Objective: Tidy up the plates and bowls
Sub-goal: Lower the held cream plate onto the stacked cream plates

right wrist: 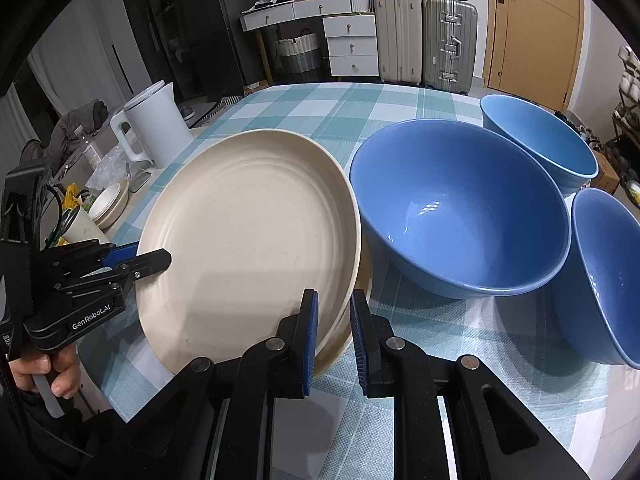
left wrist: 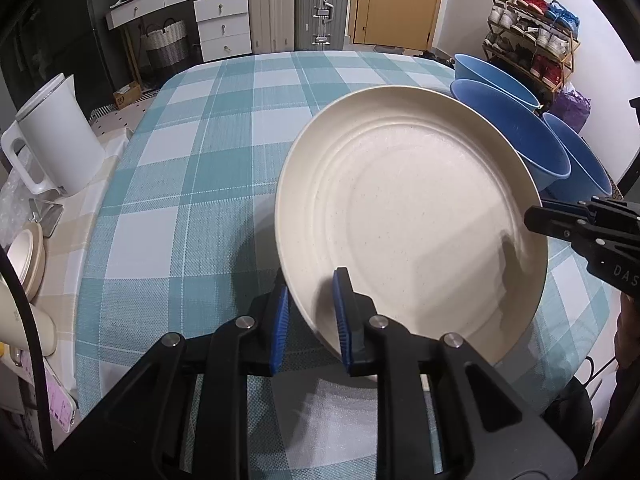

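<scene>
Across a desk [left wrist: 168,184] covered in a teal and white check cloth, dishes are being sorted. Largest of them is a cream plate [left wrist: 408,216], raised and tilted above the cloth near the middle. In the right wrist view a second cream rim shows just under its near edge, so it may be a stack of two; this cannot be told for sure. To the right stand three blue bowls: a big near bowl [right wrist: 460,208] just beside the plate, a far bowl [right wrist: 540,140] behind it, and a third bowl [right wrist: 608,276] at the right edge. They sit close together, apparently grouped by kind.

Each side of the plate is gripped. The left claw [left wrist: 312,320] is clamped on the plate's near left rim, one blue pad under it and one on top. The right claw [right wrist: 334,340] straddles the near right rim; its blue pads look slightly apart from the edge, so it seems closing or loosening, not firmly clamped. Holding both sides probably keeps the wide plate steady.

Both tools reach in low from the near side, pointing inward at each other. The person's left hand [right wrist: 48,368] wraps the left tool's handle.

Smallest, at the far left, stand a white kettle [left wrist: 52,148] and some cream dishes [right wrist: 110,204].
</scene>
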The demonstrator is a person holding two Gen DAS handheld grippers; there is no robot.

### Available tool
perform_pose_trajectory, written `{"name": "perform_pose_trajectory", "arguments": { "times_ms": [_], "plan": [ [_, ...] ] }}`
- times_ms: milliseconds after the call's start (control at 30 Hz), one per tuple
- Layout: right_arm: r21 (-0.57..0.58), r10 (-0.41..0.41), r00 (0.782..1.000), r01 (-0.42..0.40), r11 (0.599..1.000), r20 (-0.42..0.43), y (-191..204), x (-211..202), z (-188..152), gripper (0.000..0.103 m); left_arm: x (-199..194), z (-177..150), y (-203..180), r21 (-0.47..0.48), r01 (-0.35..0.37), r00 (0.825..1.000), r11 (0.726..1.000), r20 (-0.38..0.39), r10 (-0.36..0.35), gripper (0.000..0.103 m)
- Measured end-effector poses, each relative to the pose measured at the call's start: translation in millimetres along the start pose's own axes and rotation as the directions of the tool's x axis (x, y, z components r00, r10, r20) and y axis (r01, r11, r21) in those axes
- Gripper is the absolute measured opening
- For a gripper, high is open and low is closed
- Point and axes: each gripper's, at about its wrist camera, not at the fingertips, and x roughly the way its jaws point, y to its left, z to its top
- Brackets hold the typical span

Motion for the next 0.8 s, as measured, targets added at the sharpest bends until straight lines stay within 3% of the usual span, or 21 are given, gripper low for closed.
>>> {"name": "perform_pose_trajectory", "arguments": {
  "times_ms": [800],
  "plan": [
    [-0.002, -0.044, 0.999, 0.044, 0.999, -0.031, 3, 16, -6, 0.018, 18, -4, -11, 0.052, -0.061, 0.998, 0.997, -0.009, 0.062, 0.020]
  ]
}}
